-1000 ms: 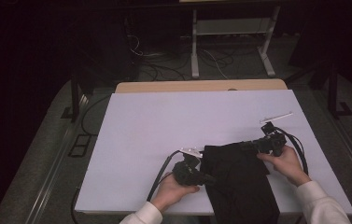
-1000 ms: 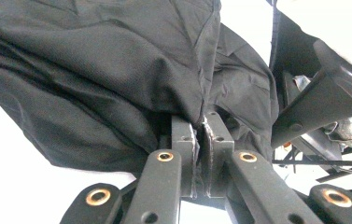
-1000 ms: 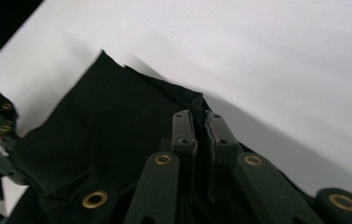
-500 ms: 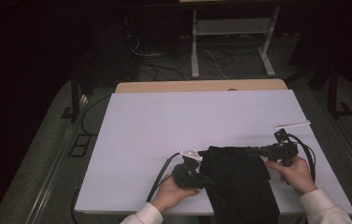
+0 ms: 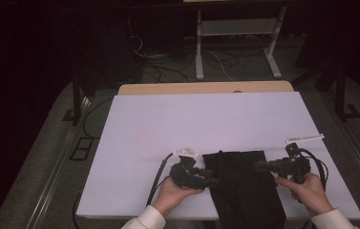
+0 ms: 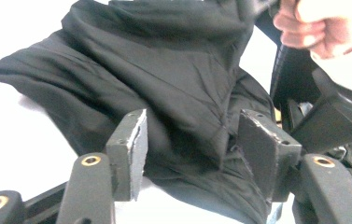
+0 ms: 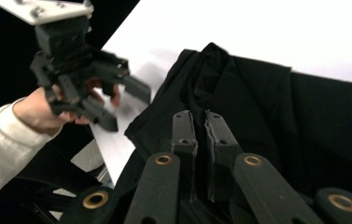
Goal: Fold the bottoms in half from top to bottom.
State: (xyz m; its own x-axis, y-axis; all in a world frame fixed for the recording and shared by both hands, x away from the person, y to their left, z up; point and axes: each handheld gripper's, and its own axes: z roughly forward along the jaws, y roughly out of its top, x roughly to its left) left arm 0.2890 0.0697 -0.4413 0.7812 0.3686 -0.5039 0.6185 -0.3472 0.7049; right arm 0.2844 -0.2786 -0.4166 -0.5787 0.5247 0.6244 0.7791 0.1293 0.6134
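Overhead, in the high view, a black garment [image 5: 244, 186] is seen spread near the front edge of the white table [image 5: 168, 124], hanging over that edge, with the left gripper [image 5: 210, 181] set at its left side and the right gripper [image 5: 259, 166] at its right side. Along the left gripper view, the jaws are shown to have just been opening, spread around a raised fold of cloth [image 6: 183, 93] without pressing it. From the right gripper view, the jaws are found pressed together on a pinch of fabric [image 7: 239, 102]; if it is pulled further, the freed left side could be dragged and the garment bunched or slid off the front edge.
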